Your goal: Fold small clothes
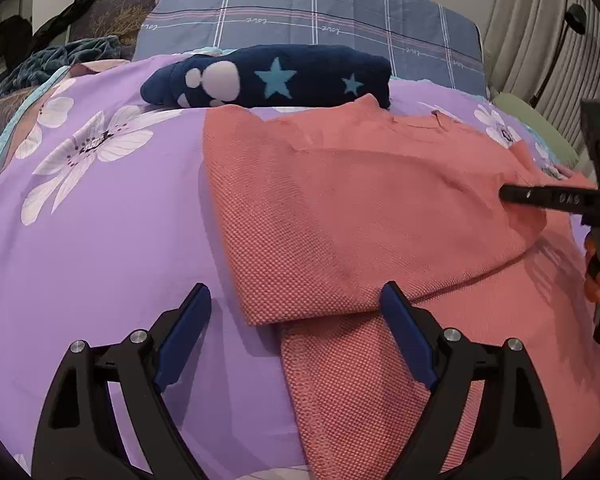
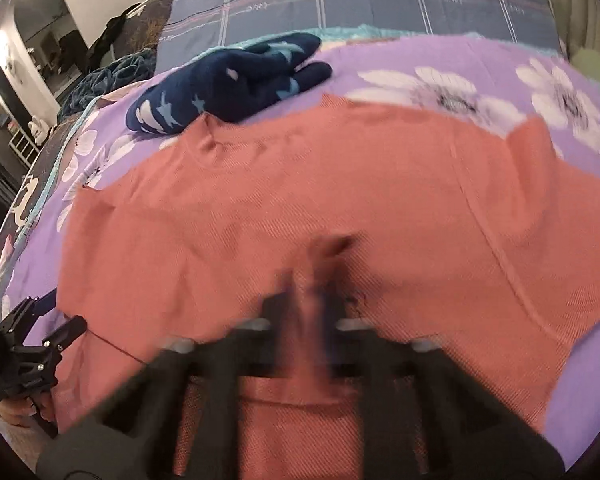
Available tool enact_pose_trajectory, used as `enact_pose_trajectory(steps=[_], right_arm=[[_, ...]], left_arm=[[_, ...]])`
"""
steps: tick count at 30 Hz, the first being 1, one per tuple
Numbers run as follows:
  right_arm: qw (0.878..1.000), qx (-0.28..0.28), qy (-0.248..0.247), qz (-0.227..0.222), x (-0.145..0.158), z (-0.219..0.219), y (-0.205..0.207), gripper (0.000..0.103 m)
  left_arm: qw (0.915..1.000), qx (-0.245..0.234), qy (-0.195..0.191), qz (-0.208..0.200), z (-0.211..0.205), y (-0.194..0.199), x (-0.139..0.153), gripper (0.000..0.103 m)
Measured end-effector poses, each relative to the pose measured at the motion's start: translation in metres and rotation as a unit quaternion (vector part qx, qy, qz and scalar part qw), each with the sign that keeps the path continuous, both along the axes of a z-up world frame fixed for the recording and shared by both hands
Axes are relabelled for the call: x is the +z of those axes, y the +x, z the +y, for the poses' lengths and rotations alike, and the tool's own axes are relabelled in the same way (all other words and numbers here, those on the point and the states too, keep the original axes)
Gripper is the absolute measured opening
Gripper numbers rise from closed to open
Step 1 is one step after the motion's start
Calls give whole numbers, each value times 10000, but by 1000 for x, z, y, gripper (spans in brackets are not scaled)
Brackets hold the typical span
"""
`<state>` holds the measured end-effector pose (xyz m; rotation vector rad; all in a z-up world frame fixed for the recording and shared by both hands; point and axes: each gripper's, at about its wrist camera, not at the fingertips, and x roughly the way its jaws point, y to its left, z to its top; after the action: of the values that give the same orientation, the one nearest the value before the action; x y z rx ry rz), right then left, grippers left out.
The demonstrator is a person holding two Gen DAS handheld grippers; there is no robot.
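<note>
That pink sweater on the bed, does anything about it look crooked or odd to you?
Nothing damaged. The pink sweater lies half folded: one side is doubled over the body and its edge runs slanted rather than square. The right gripper is shut on a pinch of the knit, puckering it. A folded navy star garment sits neatly beyond it.

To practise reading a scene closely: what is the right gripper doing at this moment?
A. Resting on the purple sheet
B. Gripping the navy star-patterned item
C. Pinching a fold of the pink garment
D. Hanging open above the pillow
C: the right gripper has its jaws closed on a ridge of the pink garment, well short of the navy star-patterned item.
</note>
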<state>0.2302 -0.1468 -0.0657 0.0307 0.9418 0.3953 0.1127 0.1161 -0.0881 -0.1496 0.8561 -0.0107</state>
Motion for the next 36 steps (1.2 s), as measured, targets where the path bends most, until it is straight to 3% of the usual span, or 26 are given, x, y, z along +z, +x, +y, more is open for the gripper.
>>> enact_pose_trajectory(steps=[3, 6, 8, 10, 12, 13, 16, 18, 20, 21, 24, 25, 27, 30, 31, 32, 36], right_arm=[[9981, -182, 112, -579, 34, -13, -6, 4], [9949, -615, -181, -773, 48, -35, 6, 4], [9944, -873, -136, -584, 38, -53, 21, 6], [9954, -946, 123, -89, 15, -69, 36, 10], [9928, -1183, -38, 160, -5, -77, 41, 17], [9921, -1244, -62, 145, -9, -80, 39, 26], [9909, -1343, 35, -123, -5, -84, 24, 35], [9922, -1187, -10, -366, 5, -79, 15, 37], [9946, -883, -56, -534, 14, -68, 10, 37], [9964, -611, -16, -581, 17, -62, 5, 36], [9994, -20, 242, -244, 3, -45, 3, 34], [9999, -25, 97, -46, -9, -40, 5, 33], [9993, -210, -278, 162, -35, -36, 10, 31], [9992, -333, -206, -116, -35, -36, 0, 29], [9993, -251, -231, -129, -31, -33, -3, 34], [9994, -198, -235, -135, -28, -31, -5, 35], [9993, -282, 38, -259, -15, -44, -10, 35]], left_arm=[[10000, 56, -43, -16, 3, -1, 1, 87], [10000, 55, -53, -2, 3, 0, 0, 87], [10000, 53, -34, 11, 2, 0, -1, 87], [10000, 54, -30, 20, 2, 0, -1, 87], [10000, 66, -47, 25, 3, 1, -2, 87], [10000, 79, -49, 23, 3, 1, -2, 87], [9998, 173, -3, 24, 5, 1, -2, 85], [9994, 329, 65, -6, 8, 0, -1, 73], [9992, 391, -23, -61, 13, 0, 0, 47], [9992, 344, -183, -123, 16, -1, 1, 42], [9992, 186, -289, -182, 14, -1, 2, 21], [9995, 145, -229, -178, 11, 0, 2, 13], [9995, 276, -102, -82, 11, 0, 1, 8], [9983, 525, -228, 50, 22, -1, -1, 6], [9971, 758, 54, 102, 26, -1, -2, 0], [9951, 939, 289, 121, 29, -2, -2, 0], [9948, 976, -253, -117, 46, -11, 9, 0]])
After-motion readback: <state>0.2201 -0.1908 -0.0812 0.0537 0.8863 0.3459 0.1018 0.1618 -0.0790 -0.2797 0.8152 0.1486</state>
